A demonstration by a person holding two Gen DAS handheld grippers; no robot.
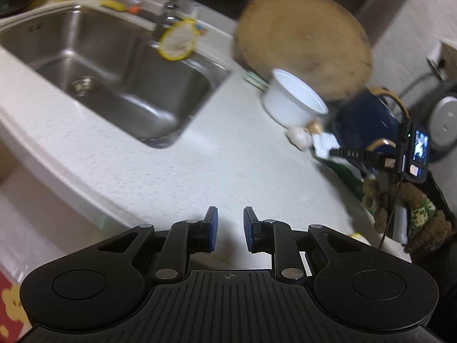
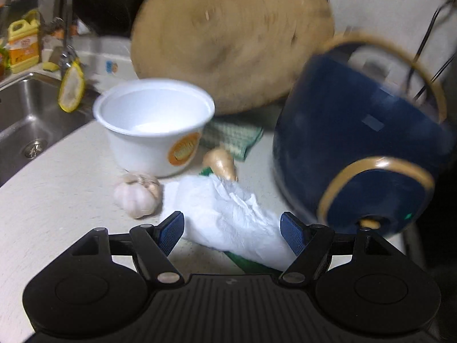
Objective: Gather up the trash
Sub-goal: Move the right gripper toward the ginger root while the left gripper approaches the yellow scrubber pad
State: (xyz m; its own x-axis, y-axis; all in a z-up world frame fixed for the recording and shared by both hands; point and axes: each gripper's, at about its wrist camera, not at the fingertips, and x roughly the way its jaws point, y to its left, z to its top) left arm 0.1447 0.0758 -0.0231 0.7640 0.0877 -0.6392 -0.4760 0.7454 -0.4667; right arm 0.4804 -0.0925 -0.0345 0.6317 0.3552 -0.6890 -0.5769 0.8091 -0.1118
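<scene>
A crumpled white tissue [image 2: 231, 214] lies on the counter on top of a green wrapper [image 2: 245, 263], between the open fingers of my right gripper [image 2: 232, 233], which is wide open around it. A white disposable bowl [image 2: 154, 125] with an orange label stands behind, with a garlic bulb [image 2: 137, 194] and a piece of ginger [image 2: 221, 164] near it. In the left wrist view my left gripper [image 1: 230, 228] is open and empty above bare counter; the white bowl [image 1: 294, 103], garlic [image 1: 298, 137] and the right gripper's body [image 1: 411, 154] show at the right.
A steel sink [image 1: 114, 65] with a tap is at the left. A round wooden board [image 2: 228, 40] leans at the back. A dark blue kettle [image 2: 357, 143] stands close at the right. A green cloth [image 2: 237, 137] lies behind the ginger. A yellow detergent bottle [image 2: 22, 45] stands beyond the sink.
</scene>
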